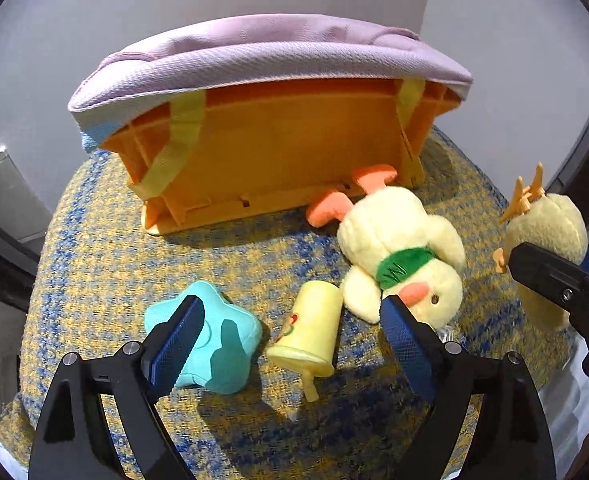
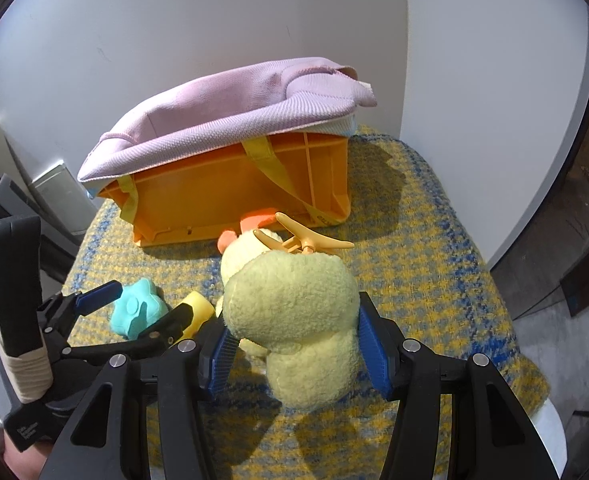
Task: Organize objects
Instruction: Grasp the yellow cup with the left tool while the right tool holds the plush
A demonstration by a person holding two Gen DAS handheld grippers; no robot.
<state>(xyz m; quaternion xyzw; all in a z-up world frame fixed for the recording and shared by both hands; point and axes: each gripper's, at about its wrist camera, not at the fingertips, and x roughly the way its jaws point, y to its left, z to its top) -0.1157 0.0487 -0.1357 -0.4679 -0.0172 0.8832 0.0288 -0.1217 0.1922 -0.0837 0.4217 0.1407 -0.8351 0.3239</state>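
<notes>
My right gripper (image 2: 294, 332) is shut on a pale yellow plush chick (image 2: 294, 300) with thin orange feet and holds it above the table; it also shows in the left wrist view (image 1: 546, 228). My left gripper (image 1: 290, 320) is open and empty, low over a yellow toy cup (image 1: 310, 328) lying on its side. A teal plush star (image 1: 210, 340) lies by its left finger. A plush duck (image 1: 402, 252) with a green scarf lies on its back by the right finger. An orange crate (image 1: 278, 152) lined with a pink bag (image 1: 254, 60) stands behind.
Everything rests on a yellow-and-blue woven cloth (image 1: 94, 260) over a small round table. White walls stand close behind the crate. A grey box (image 2: 58, 196) sits off the table's left edge. The floor shows at the right (image 2: 566, 344).
</notes>
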